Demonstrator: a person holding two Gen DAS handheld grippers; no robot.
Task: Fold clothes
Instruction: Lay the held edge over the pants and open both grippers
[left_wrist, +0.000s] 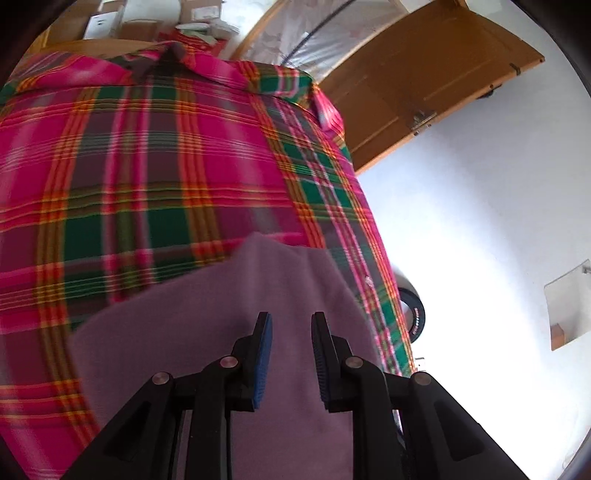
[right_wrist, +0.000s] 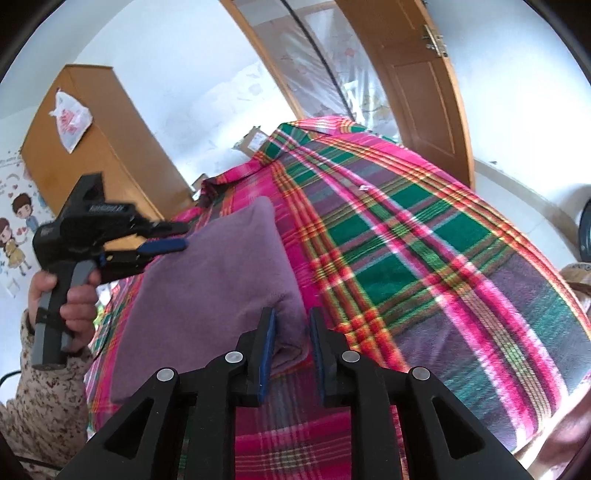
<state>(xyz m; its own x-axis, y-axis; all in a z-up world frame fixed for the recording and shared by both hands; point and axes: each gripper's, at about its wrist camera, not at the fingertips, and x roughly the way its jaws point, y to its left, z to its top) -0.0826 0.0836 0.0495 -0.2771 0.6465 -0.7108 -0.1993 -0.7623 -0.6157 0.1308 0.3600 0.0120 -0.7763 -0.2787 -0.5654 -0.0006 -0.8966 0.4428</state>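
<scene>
Right wrist view shows a folded mauve fleece cloth (right_wrist: 210, 291) lying flat on a bed covered by a pink, green and orange plaid blanket (right_wrist: 424, 240). The right gripper (right_wrist: 291, 350) hovers at the cloth's near corner, fingers spread apart and grasping nothing. Across the cloth, the left gripper (right_wrist: 166, 245) is gripped by a hand (right_wrist: 62, 299) in a speckled brown sleeve (right_wrist: 40, 406); its blue-padded fingers lie above the cloth's far edge. From the left wrist, the left gripper (left_wrist: 291, 354) has its fingers parted over the cloth (left_wrist: 207, 332), empty.
</scene>
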